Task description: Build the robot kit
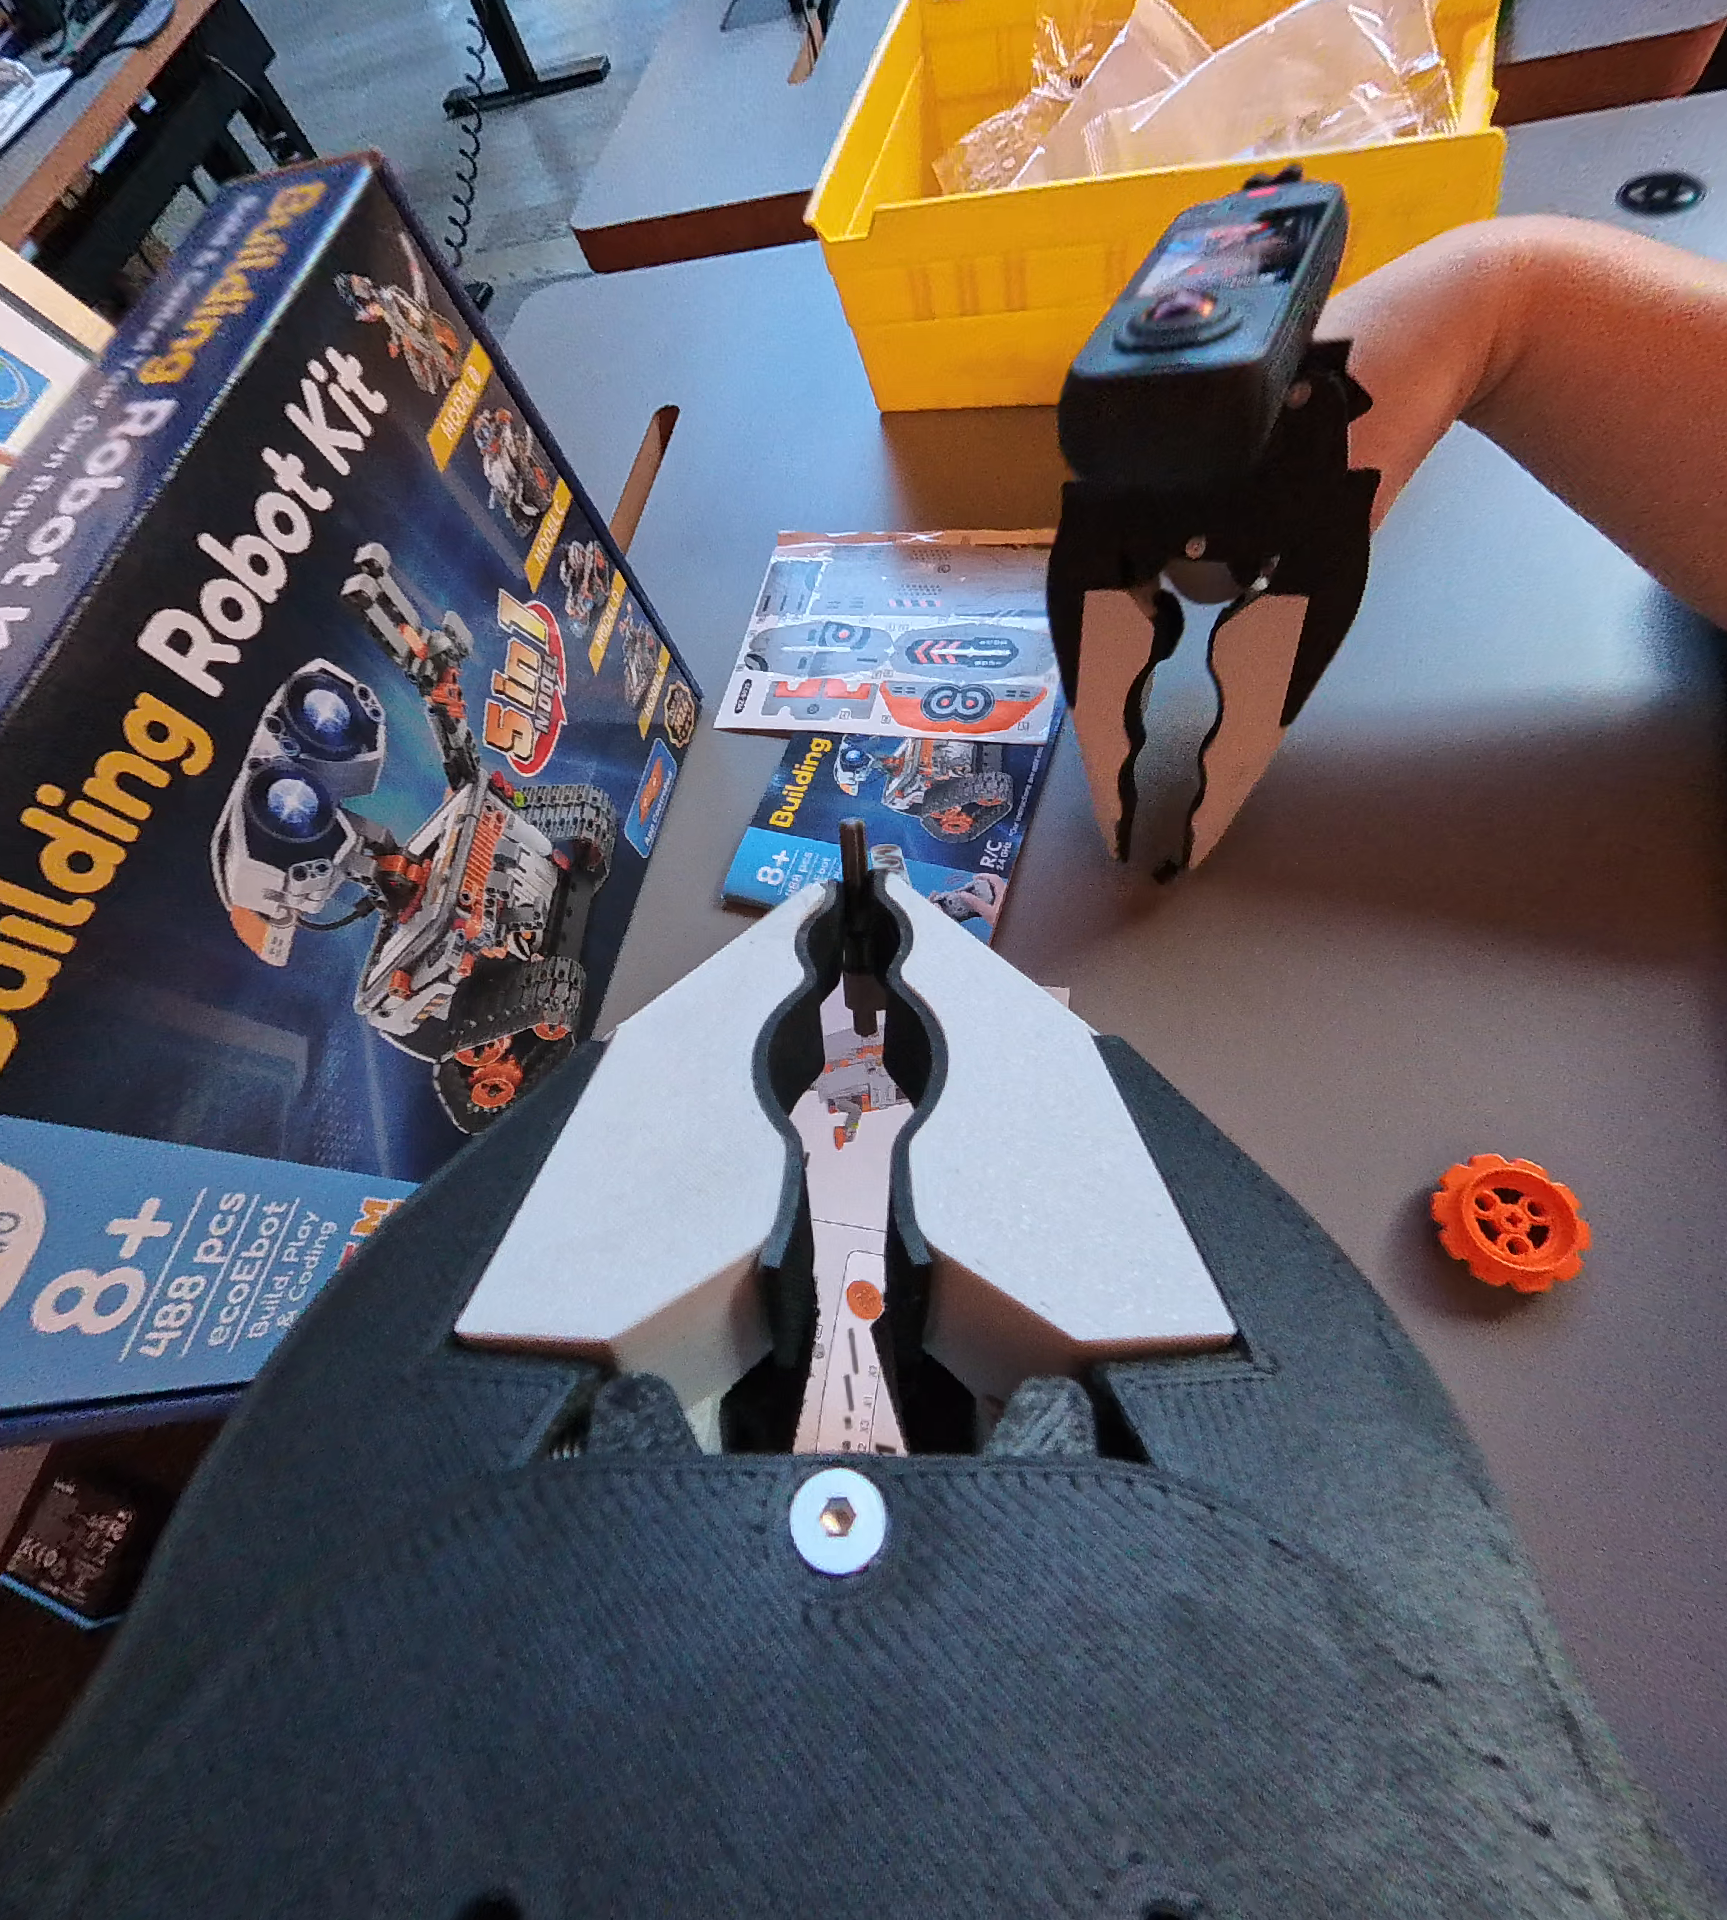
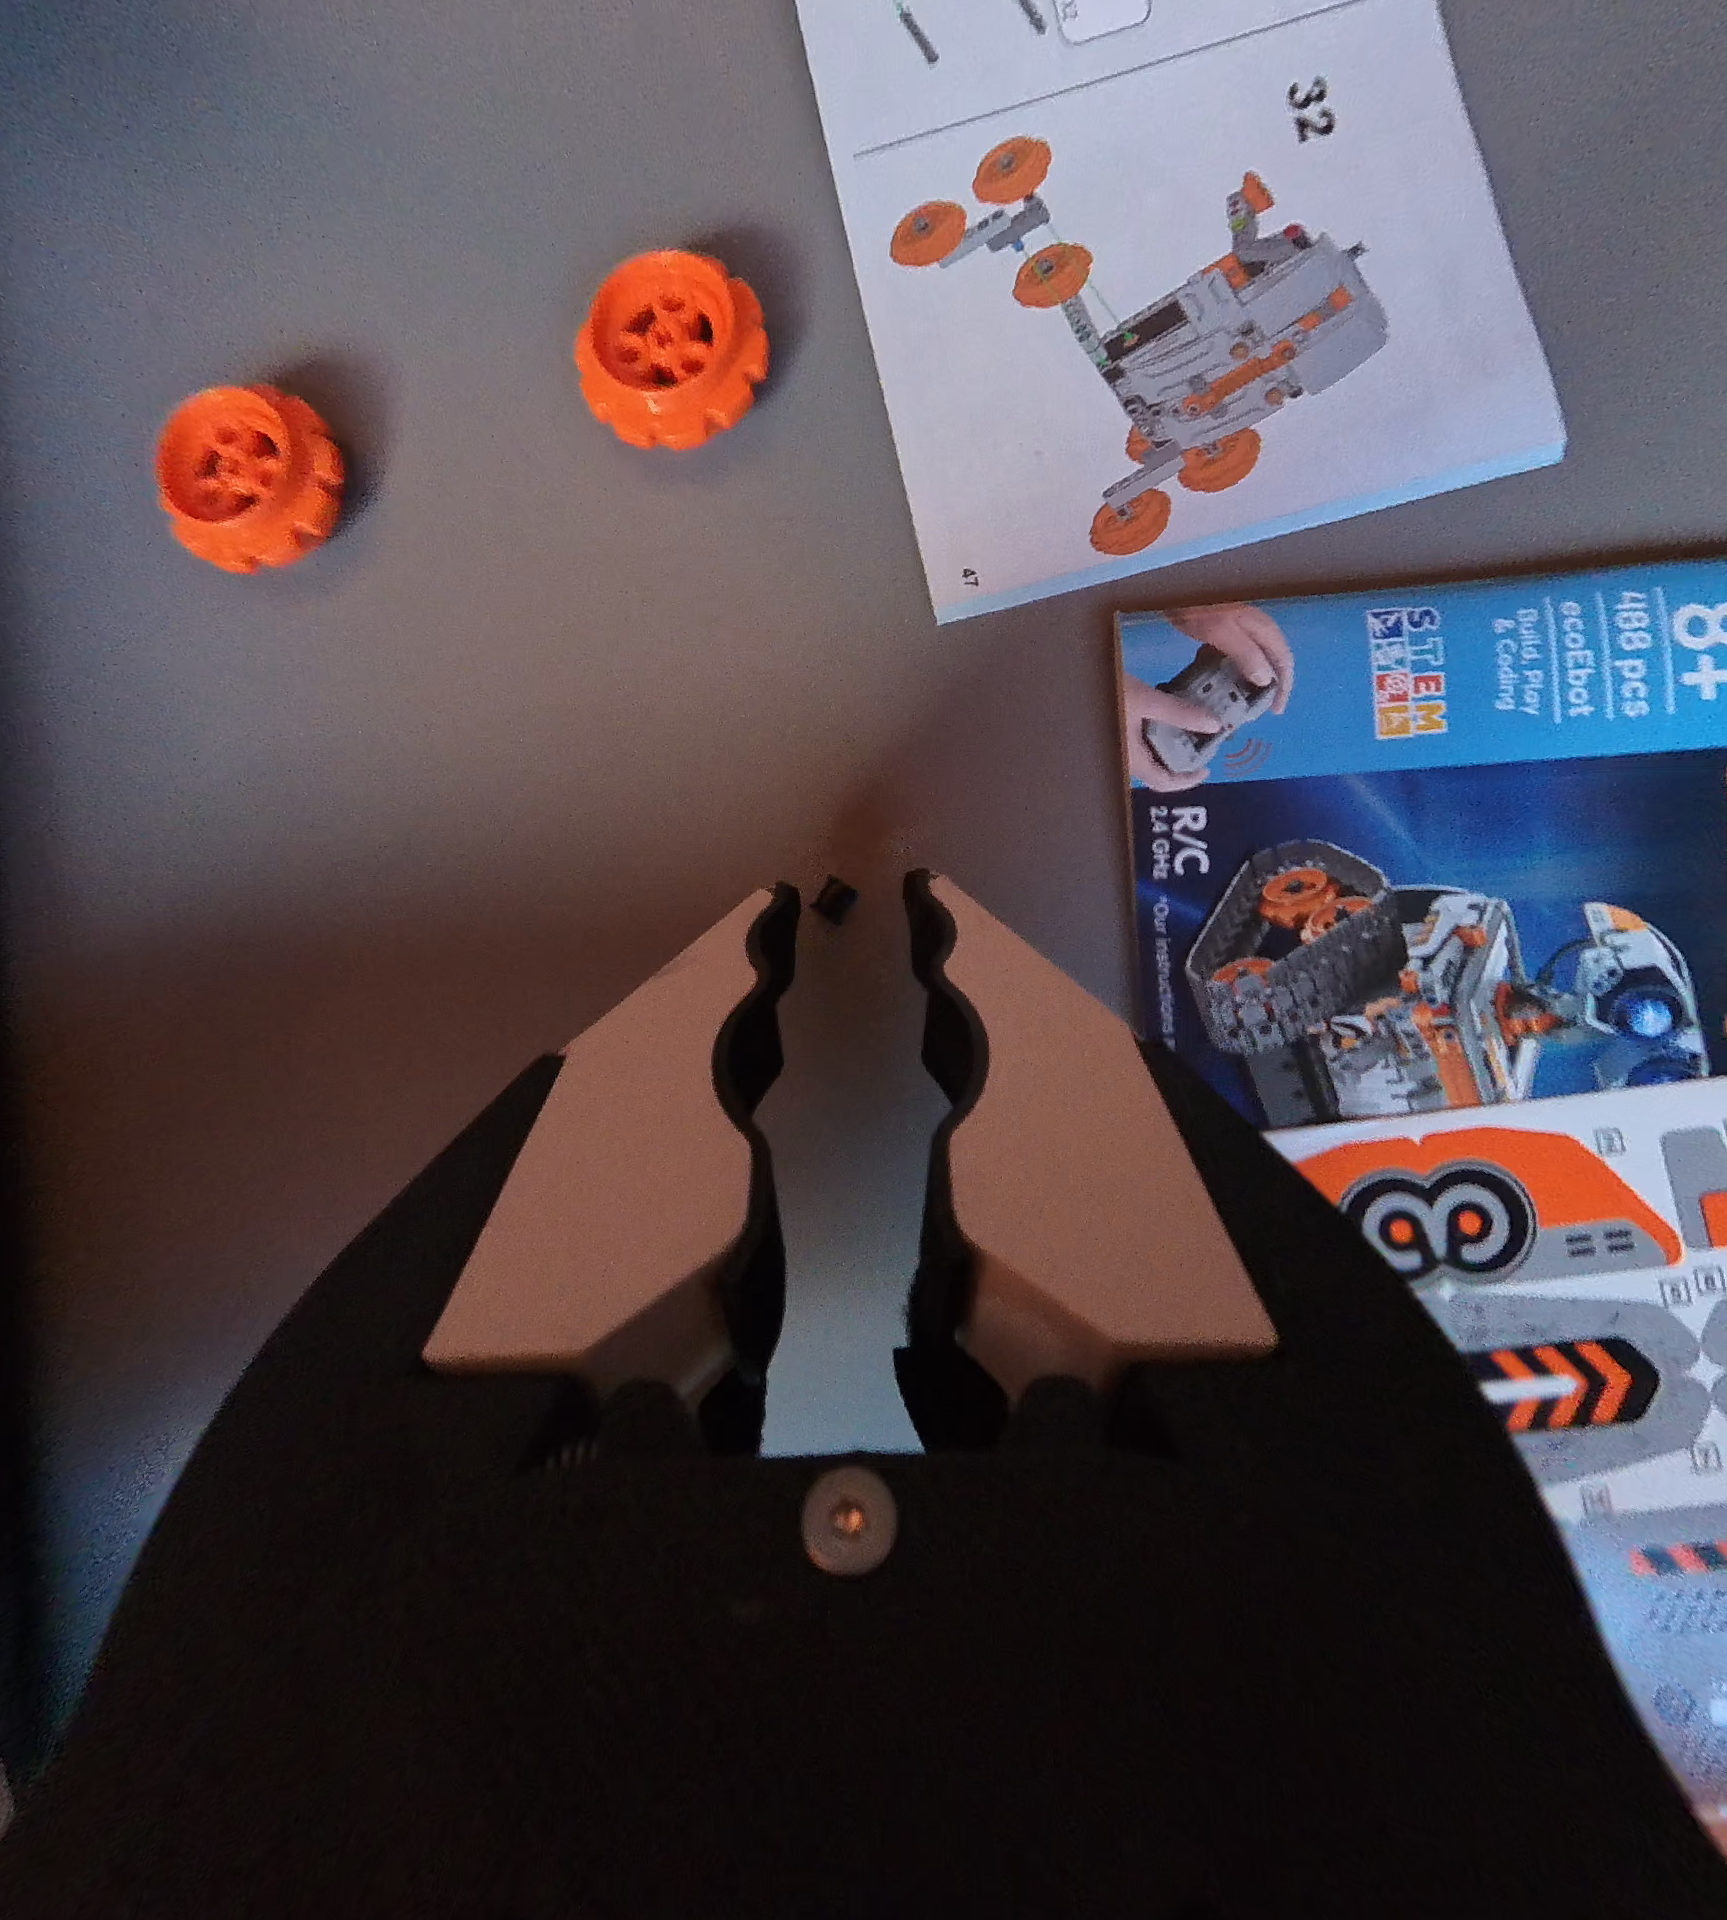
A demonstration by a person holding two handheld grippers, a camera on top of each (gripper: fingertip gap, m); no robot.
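Note:
My left gripper (image 1: 854,904) is shut on a thin dark axle (image 1: 854,868) that sticks up past its fingertips, above a white instruction page. My right gripper (image 2: 843,891) is open, pointing down at the grey table (image 2: 423,779), with a tiny black piece (image 2: 835,896) lying between its fingertips and touching neither. It also shows in the left wrist view (image 1: 1160,862), tips at the table and held by a person's hand. Two orange toothed wheels (image 2: 246,476) (image 2: 670,348) lie beyond the right gripper. One orange wheel (image 1: 1510,1223) shows in the left wrist view.
A big blue box (image 1: 246,727) with a tracked robot pictured on it lies at the left. A yellow bin (image 1: 1098,270) of clear bags stands at the back. A sticker sheet (image 1: 900,644), a blue booklet (image 2: 1461,831) and an open instruction page (image 2: 1181,291) lie on the table. My right fingertips sit around 20 cm from my left ones. My right gripper is the nearer one to the orange wheel (image 1: 1510,1223): about 15 cm, against 25 cm.

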